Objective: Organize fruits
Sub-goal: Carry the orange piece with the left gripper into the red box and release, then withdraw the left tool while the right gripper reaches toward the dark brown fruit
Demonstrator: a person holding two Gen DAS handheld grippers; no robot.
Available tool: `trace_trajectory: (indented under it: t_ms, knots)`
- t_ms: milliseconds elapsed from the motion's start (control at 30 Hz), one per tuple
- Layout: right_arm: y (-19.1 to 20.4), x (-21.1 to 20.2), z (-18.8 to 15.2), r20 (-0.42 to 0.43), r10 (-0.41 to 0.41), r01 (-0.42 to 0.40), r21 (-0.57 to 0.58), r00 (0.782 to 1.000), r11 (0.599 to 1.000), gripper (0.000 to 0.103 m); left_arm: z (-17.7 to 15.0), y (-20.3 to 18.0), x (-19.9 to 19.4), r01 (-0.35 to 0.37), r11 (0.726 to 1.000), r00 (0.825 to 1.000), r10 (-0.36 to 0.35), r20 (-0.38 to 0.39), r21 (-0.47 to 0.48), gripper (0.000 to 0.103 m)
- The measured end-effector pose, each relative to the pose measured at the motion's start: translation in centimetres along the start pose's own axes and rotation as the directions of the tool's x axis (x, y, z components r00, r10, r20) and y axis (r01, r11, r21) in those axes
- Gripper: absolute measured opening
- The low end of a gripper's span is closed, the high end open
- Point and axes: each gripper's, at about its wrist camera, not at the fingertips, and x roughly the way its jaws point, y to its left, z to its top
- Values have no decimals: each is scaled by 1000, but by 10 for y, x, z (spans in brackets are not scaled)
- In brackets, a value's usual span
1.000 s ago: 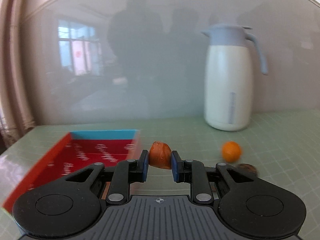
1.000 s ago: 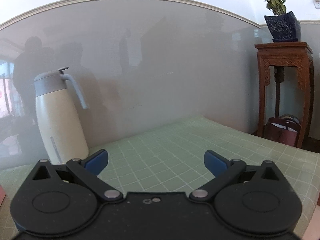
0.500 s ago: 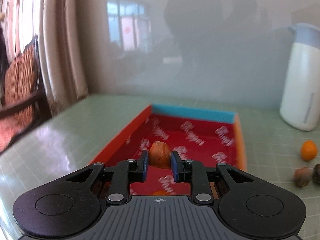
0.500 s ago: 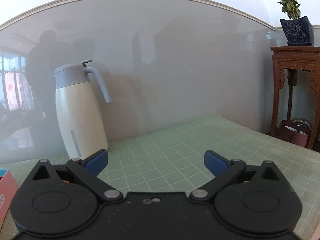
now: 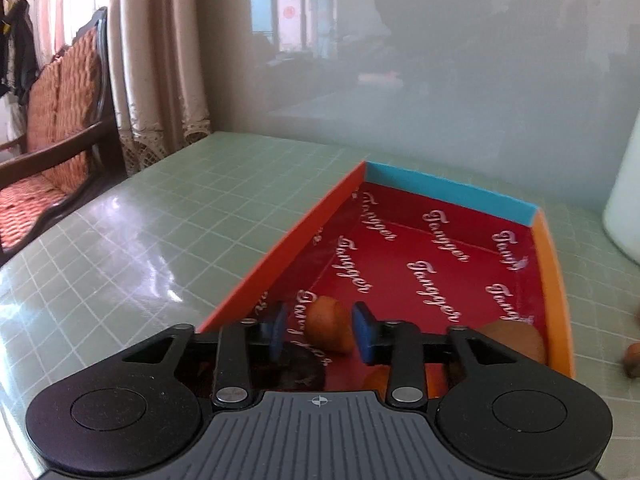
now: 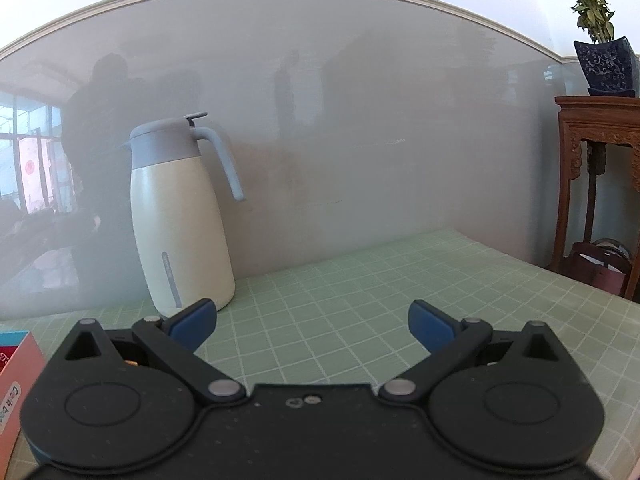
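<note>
Your left gripper (image 5: 319, 336) stands slightly parted around the brown fruit (image 5: 330, 330) over the red tray (image 5: 554, 248); it may roll. Right gripper (image 6: 312, 322) wide open, empty.

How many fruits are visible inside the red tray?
2. One orange-brown fruit lies between the open fingers of the left gripper; one brown fruit sits by the orange right wall of the red tray. The gripper body may hide others.
</note>
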Motion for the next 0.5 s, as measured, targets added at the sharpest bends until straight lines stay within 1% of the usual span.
trace_trajectory:
  t_ms: [33, 67, 100, 133, 167, 200, 233, 267, 300, 367, 500]
  knots:
    - [1, 0, 0, -1, 2, -2, -3, 1000, 1000, 103, 0, 0, -5, -5, 1000, 1000, 5, 16, 6, 53]
    - [2, 0, 0, -3, 4, -4, -5, 1000, 1000, 103, -1, 0, -9, -1, 1000, 999, 1, 36, 14, 55]
    - [4, -1, -1, -3, 7, -7, -7, 1000, 1000, 103, 0, 1, -15, 9, 1000, 999, -9, 48, 17, 61]
    - [5, -1, -1, -4, 7, -7, -7, 1000, 1000, 103, -1, 3, -21, 16, 1000, 998, -18, 64, 18, 64]
    - [7, -2, -1, -4, 10, -10, -11, 1000, 1000, 103, -1, 4, -27, 22, 999, 996, -24, 86, 23, 65]
    - [9, -2, -2, -6, 13, -13, -14, 1000, 1000, 103, -1, 5, -33, 22, 999, 994, -25, 103, 30, 72]
    - [11, -2, -3, -8, 17, -17, -17, 1000, 1000, 103, 0, 8, -38, 20, 999, 993, -24, 119, 35, 87]
    - [13, -2, -3, -13, 22, -23, -22, 1000, 1000, 103, 0, 10, -44, 18, 999, 991, -22, 133, 36, 91]
    - [16, -1, -4, -18, 30, -30, -26, 999, 999, 103, 0, 13, -50, 18, 999, 988, -23, 150, 35, 93]
    - [22, 0, -5, -25, 37, -38, -37, 999, 999, 103, 1, 18, -60, 22, 999, 984, -29, 173, 44, 93]
    - [36, 2, -9, -50, 65, -68, -61, 997, 996, 103, -1, 33, -66, 14, 999, 987, -21, 159, 46, 93]
